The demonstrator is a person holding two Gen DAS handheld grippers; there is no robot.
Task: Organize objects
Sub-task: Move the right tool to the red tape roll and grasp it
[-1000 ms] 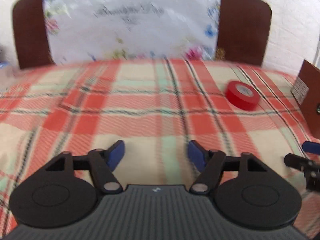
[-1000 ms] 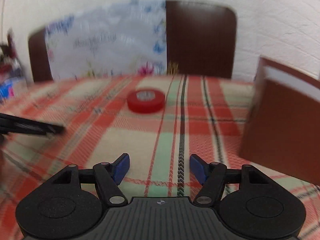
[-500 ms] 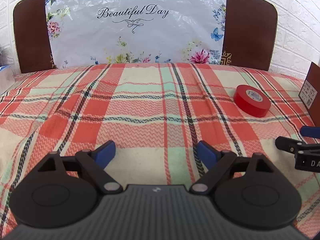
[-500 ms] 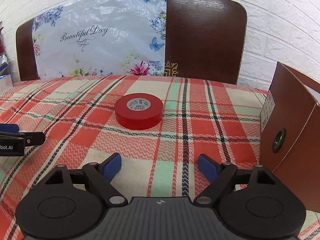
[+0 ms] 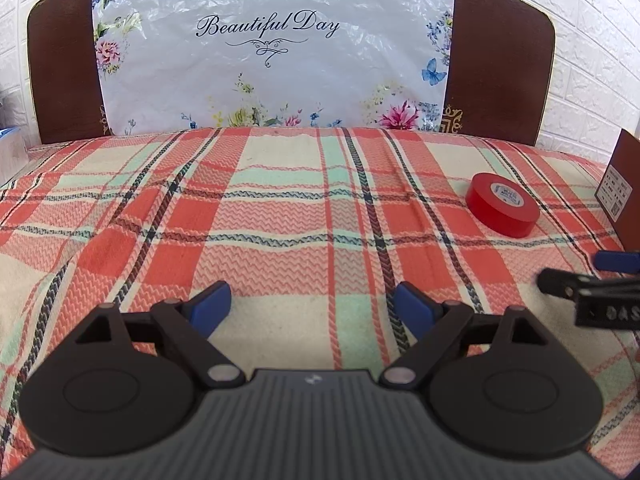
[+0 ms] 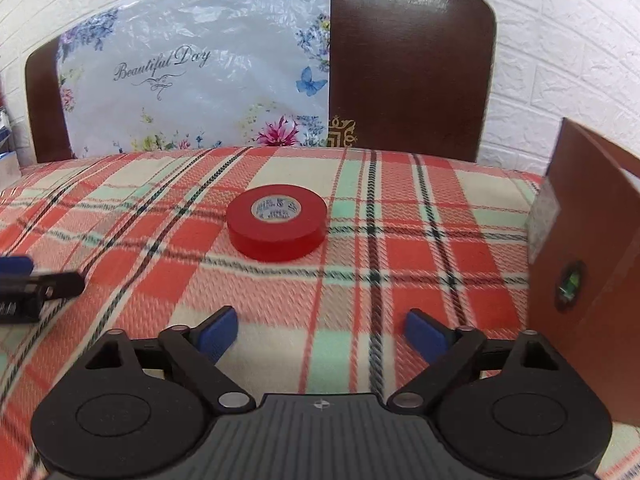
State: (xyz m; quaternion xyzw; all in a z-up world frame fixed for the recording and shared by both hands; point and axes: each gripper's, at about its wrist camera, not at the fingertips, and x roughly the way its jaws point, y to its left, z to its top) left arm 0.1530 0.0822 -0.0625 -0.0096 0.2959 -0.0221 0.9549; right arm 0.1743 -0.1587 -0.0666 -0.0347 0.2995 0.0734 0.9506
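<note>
A red roll of tape (image 6: 277, 227) lies flat on the plaid cloth (image 6: 360, 264), straight ahead of my right gripper (image 6: 322, 330) and a short way beyond its tips. The right gripper is open and empty. The tape also shows in the left wrist view (image 5: 502, 204), far right. My left gripper (image 5: 312, 307) is open and empty over bare cloth (image 5: 280, 240). A brown cardboard box (image 6: 592, 264) stands at the right, close to the right gripper; its edge shows in the left wrist view (image 5: 624, 184).
A dark brown chair back (image 6: 412, 68) draped with a white floral "Beautiful Day" plastic bag (image 5: 272, 48) stands behind the table. A white brick wall (image 6: 560, 40) is behind. Each gripper's finger shows at the edge of the other's view.
Both grippers have opened wider over the second. The right gripper has moved closer to the red tape, which now looks larger and nearer. The left view has steadied.
</note>
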